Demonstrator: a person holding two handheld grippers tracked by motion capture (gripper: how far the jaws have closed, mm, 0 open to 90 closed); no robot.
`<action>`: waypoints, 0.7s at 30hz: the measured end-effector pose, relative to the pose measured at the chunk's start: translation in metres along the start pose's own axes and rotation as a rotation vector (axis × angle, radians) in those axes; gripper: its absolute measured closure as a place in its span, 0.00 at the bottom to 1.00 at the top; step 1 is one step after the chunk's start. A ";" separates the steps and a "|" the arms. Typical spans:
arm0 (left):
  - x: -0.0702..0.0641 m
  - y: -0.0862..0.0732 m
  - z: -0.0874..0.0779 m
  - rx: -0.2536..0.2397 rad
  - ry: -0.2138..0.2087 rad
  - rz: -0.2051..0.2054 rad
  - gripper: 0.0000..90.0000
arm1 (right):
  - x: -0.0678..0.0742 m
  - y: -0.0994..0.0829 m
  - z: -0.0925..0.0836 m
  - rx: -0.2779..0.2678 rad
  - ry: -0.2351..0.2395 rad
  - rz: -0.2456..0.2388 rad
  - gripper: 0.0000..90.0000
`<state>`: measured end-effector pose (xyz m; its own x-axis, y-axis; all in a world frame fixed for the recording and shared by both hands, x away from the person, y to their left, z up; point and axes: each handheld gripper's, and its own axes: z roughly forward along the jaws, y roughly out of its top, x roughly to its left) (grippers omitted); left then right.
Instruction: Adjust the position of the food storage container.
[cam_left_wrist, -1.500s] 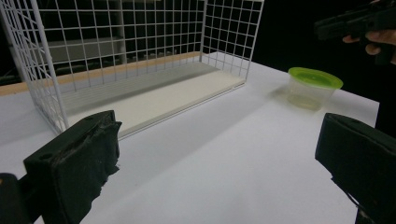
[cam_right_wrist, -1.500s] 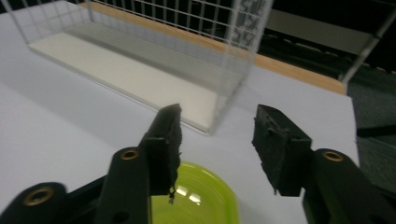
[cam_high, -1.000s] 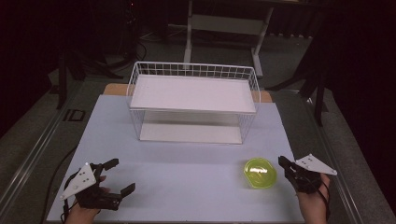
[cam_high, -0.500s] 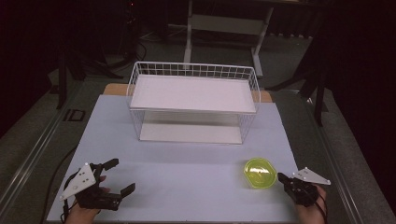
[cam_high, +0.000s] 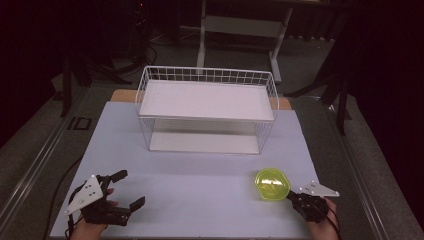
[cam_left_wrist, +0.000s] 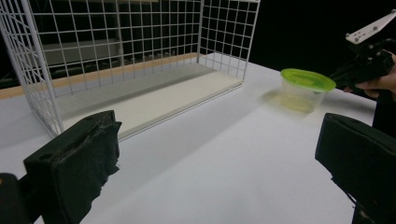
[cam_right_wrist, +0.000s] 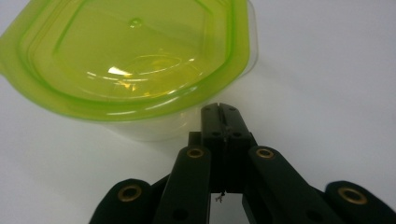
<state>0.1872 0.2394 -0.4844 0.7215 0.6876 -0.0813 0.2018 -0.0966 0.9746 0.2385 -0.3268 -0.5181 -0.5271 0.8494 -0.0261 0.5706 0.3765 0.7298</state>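
Observation:
A small clear tub with a lime-green lid (cam_high: 272, 183) (cam_left_wrist: 307, 86) (cam_right_wrist: 130, 60) stands on the white table, front right. My right gripper (cam_high: 294, 196) (cam_right_wrist: 221, 112) sits just right of it, low over the table, jaws shut with nothing between them, tips close under the lid's rim; whether they touch the tub I cannot tell. In the left gripper view the same right gripper (cam_left_wrist: 348, 77) shows beside the tub. My left gripper (cam_high: 129, 189) (cam_left_wrist: 219, 154) rests at the front left, jaws wide open and empty.
A white wire basket (cam_high: 207, 77) (cam_left_wrist: 116, 42) with a white shelf board on top and a white floor panel stands at the table's middle back. Dark floor and stand legs lie beyond the table (cam_high: 200, 195).
My right gripper has dropped and slid back toward the front edge, ending low beside the tub. The left gripper and the tub have stayed put.

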 end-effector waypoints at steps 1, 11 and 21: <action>0.000 0.000 0.000 0.000 -0.002 -0.002 0.01 | 0.001 0.002 0.002 0.000 0.007 -0.004 1.00; 0.001 0.000 0.000 -0.004 0.000 -0.006 0.01 | 0.022 0.024 0.025 0.008 0.078 -0.073 1.00; 0.001 0.000 -0.002 -0.006 0.001 -0.003 0.01 | 0.026 0.036 0.042 0.021 0.098 -0.086 1.00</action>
<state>0.1867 0.2411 -0.4840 0.7206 0.6883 -0.0842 0.2004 -0.0904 0.9755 0.2720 -0.2760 -0.5206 -0.6327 0.7741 -0.0204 0.5335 0.4548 0.7132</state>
